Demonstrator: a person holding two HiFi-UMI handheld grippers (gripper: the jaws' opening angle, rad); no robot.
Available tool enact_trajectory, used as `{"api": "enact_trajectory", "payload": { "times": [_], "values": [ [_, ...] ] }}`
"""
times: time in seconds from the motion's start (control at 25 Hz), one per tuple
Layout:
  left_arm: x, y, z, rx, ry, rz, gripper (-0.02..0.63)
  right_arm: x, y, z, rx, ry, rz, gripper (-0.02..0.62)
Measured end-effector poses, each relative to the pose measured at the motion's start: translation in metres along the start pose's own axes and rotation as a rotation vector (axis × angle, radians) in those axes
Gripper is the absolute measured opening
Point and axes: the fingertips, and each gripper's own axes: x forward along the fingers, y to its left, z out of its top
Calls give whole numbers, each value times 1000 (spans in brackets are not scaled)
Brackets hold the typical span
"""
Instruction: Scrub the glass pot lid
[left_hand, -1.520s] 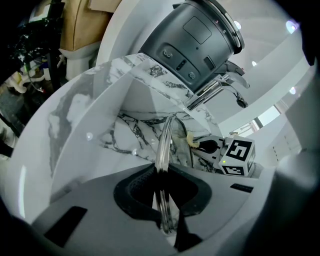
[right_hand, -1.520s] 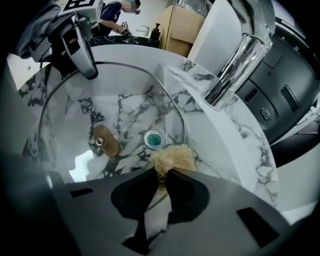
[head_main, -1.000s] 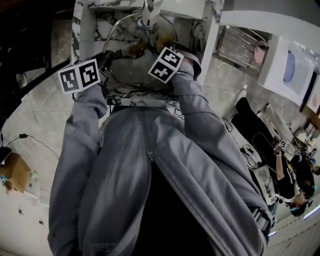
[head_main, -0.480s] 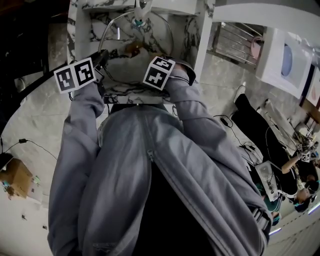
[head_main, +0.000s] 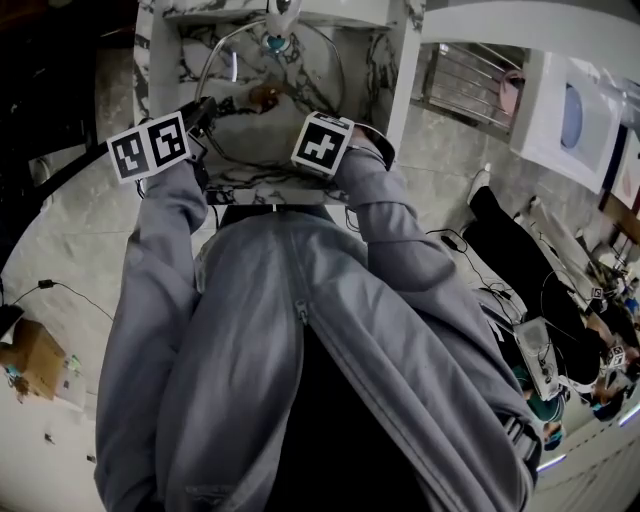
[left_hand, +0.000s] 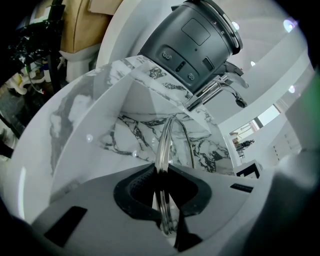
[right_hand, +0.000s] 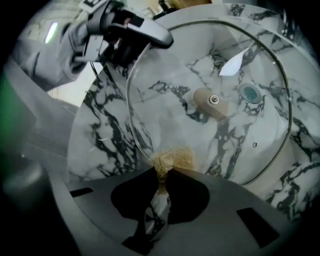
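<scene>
Lab-like workspace: marble sink stand (head_main: 260, 180), cables (head_main: 45, 284) across tiled floor (head_main: 70, 220).

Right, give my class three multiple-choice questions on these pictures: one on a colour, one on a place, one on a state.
1. What colour is the knob of the lid?
A red
B beige
C blue

2. Where does the left gripper grip the lid?
A at the knob
B at the rim
C at the middle of the glass

3. The right gripper is:
A open and empty
B shut on the knob
C shut on a pad

Answers:
1. B, the knob shows beige in the right gripper view.
2. B, the rim runs between its jaws.
3. C, the brown pad is pinched between its jaws.
</scene>
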Motion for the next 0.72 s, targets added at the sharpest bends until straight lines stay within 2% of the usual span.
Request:
{"api": "enact_trajectory", "payload": {
  "times": [0.12, 0.4, 0.52, 0.72],
  "values": [
    [0, -1, 0, 1, -1, 0, 52, -27, 2, 21, 42, -155, 29, 50],
    [0, 0, -1, -1, 0, -3, 52, -101, -25, 40, 61, -314, -109, 49],
    [1, -2, 0, -3, 2, -5, 52, -138, -49, 46, 86, -399, -215, 49],
    [0, 0, 1, -5, 8, -3, 52, -197, -99, 52, 141, -513, -449, 49]
  ]
}}
